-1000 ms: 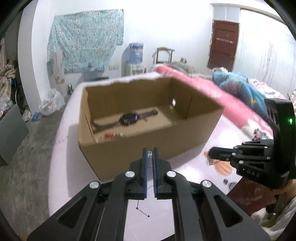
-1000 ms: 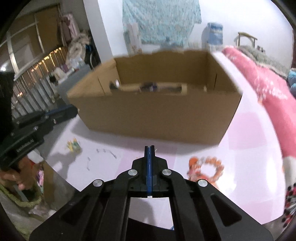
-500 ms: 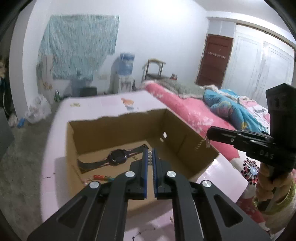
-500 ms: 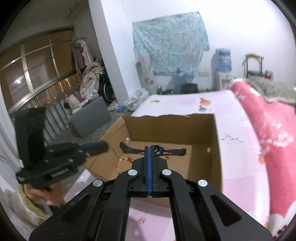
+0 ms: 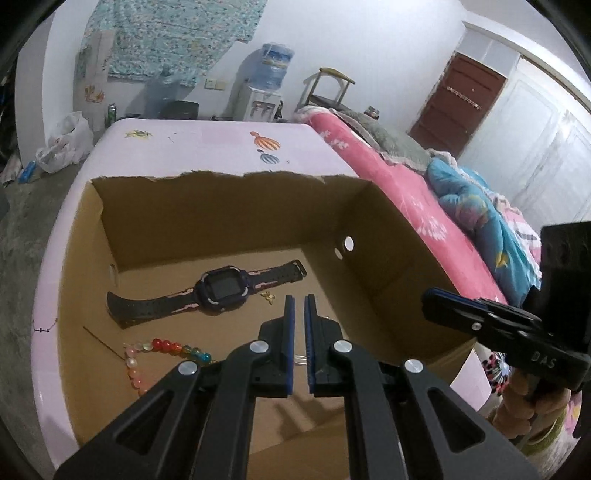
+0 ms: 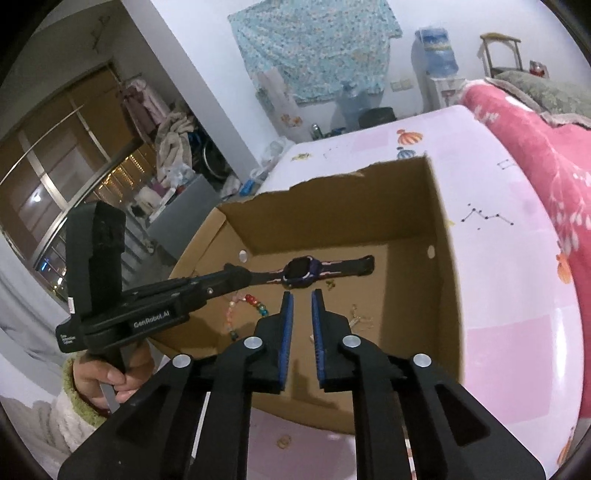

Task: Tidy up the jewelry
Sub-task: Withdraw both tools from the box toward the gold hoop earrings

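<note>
Pink sheeting covers the table, with cartoon prints on it, and a bedroom lies behind: a pink bed to my right, a water dispenser against the white wall under a hung floral cloth, and a brown door. On the table sits an open cardboard box with a torn far rim. Inside it I see a dark watch lying flat, a string of coloured beads near the left wall, and a small gold piece just beside the watch.

My left gripper hangs over the box floor, fingers parted only narrowly with nothing between them. My right gripper is a little wider apart, also holding nothing, above the box interior. Both have free space around them inside the walls.

Some thin pale bits lie on the floor near the right fingers; I cannot make out what they are. The box's near wall is hidden behind the gripper frames.
</note>
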Available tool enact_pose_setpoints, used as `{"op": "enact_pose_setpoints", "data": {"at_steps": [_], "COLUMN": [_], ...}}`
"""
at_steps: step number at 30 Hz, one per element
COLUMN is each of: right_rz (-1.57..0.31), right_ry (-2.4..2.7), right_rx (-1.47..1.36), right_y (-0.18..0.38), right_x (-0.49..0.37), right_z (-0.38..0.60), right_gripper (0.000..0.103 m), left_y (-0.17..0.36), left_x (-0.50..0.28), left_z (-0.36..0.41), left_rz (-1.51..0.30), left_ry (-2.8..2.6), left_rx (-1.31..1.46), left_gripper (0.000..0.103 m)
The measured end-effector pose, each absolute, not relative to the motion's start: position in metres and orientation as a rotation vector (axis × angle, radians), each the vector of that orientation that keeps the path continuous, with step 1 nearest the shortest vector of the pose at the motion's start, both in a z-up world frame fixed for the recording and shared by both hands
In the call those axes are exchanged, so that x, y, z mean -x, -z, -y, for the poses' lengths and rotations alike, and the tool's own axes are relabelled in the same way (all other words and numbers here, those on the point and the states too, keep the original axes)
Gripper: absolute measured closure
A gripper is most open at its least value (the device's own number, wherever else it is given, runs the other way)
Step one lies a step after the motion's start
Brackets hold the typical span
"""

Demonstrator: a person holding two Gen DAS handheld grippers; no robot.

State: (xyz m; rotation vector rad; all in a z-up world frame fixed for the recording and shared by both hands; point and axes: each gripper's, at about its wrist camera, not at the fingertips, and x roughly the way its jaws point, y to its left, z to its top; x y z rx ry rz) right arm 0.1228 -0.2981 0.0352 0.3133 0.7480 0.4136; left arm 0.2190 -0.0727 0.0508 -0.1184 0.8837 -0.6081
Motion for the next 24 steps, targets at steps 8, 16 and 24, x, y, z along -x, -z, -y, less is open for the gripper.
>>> {"op": "enact_pose_setpoints", "data": {"at_steps": [8, 16, 24], "right_rz": [-0.690, -0.648, -0.611], "right_ry": [-0.389, -0.355, -0.356], "right_rx": [-0.331, -0.346, -0.276], "right_y": [-0.046, -0.045, -0.044], "right_x": [-0.099, -0.071, -0.049], "right_z": [0.308, 0.298, 0.281], "right_gripper": [0.076, 0.045, 0.024], "left_y": [-0.063, -0.080, -0.098], "left_x": [-0.212, -0.175, -0.128], "left_z": [0.064, 0.055, 0.031], "left_rz": [-0.843, -0.772, -0.706], "left_ry": [0.604, 0.611, 0.555], "left_rx": [0.132, 0.099, 0.041], "left_gripper": [0.097, 0.064, 0.021]}}
